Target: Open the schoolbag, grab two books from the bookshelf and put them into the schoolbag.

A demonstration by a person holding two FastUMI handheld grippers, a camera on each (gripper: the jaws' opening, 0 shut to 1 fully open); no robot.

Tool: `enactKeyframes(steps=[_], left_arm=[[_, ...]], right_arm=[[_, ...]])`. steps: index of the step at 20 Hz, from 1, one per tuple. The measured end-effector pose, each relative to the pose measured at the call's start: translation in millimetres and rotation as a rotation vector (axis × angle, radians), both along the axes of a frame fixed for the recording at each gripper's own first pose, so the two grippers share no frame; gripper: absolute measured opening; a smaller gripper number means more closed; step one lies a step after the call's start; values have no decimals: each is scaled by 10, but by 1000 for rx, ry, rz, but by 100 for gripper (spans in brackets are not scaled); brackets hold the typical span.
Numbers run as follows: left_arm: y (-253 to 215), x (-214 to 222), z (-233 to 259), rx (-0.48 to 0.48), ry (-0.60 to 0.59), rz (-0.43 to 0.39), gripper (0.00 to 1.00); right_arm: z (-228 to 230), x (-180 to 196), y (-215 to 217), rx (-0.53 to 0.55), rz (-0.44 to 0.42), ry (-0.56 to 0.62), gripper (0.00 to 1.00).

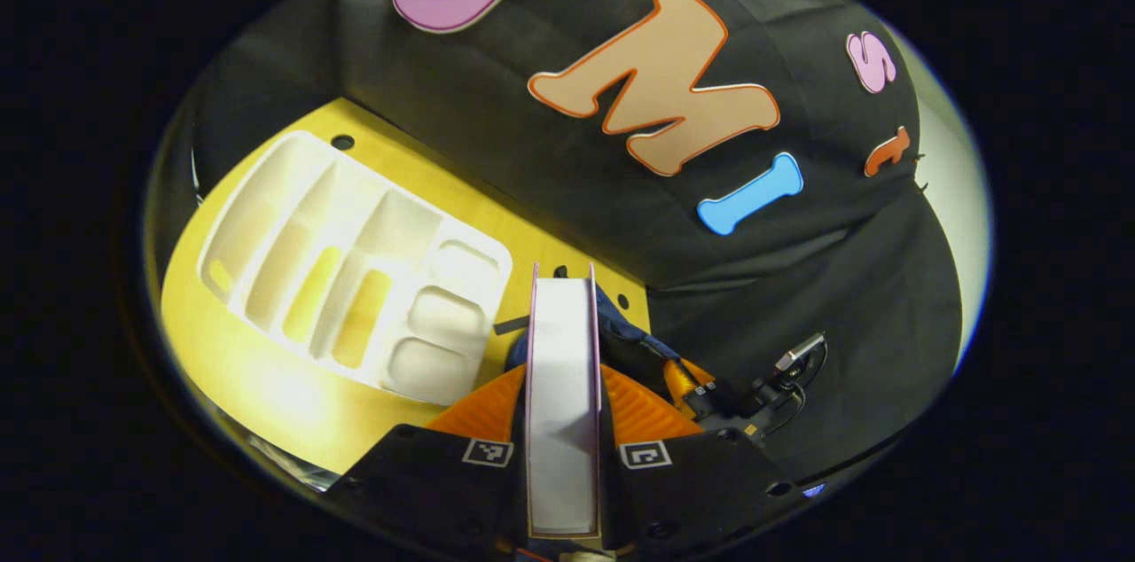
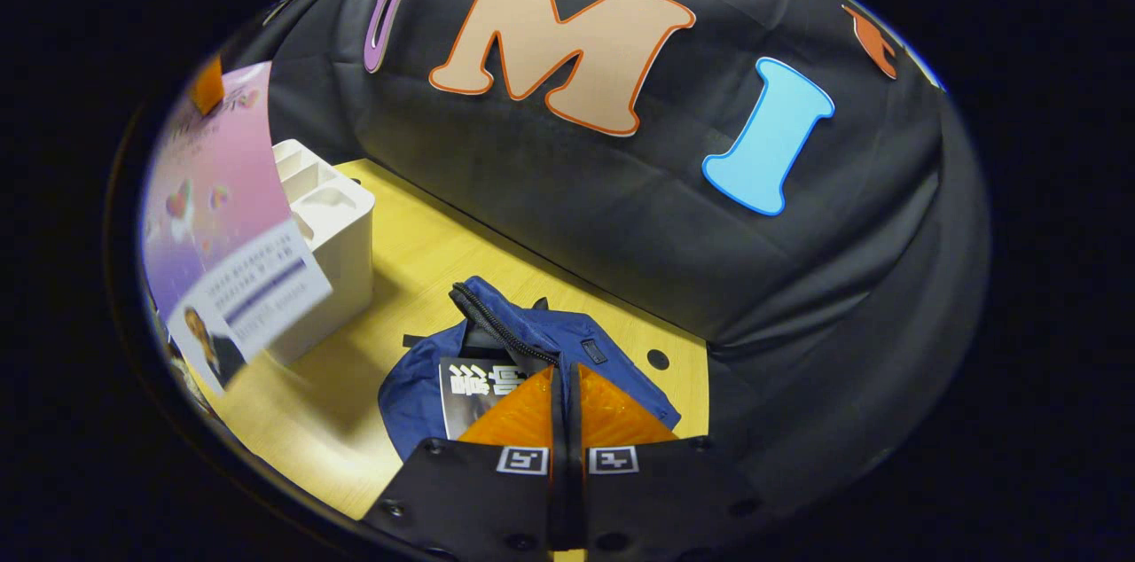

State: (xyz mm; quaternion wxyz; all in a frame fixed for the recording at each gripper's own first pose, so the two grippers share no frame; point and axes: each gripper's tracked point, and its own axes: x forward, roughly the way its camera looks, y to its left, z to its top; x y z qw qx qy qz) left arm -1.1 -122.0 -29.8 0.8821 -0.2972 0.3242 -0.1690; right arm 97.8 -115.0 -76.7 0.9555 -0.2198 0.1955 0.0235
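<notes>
A book with a pink cover and white page edges stands edge-on between my left gripper's fingers, which are shut on it. In the right gripper view the same book hangs in the air at far left, above the table. The blue schoolbag lies open on the yellow table, with a black book inside. My right gripper is shut on the bag's zipped rim. Part of the bag shows behind the pink book.
A white bookshelf organizer with several compartments sits on the yellow table; it also stands left of the bag. The black cloth wall runs along the table's far edge. Round holes dot the tabletop.
</notes>
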Motion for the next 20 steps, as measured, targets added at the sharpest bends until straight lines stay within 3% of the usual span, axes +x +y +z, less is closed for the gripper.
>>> enactKeyframes(steps=[4,10,13,20], left_arm=[[-504,133,-329,-58,2,-24,29],[-941,633,-872,-86,-21,81,29],[-1052,831,-1098,-56,-74,133,31],[-1362,1123,-1369,-97,-144,166,29]], right_arm=[[6,2,-17,22,-13,0,3],[16,20,-4,24,-13,-9,3],[17,45,-5,28,-19,-14,3],[-7,55,51,41,-9,-20,3]])
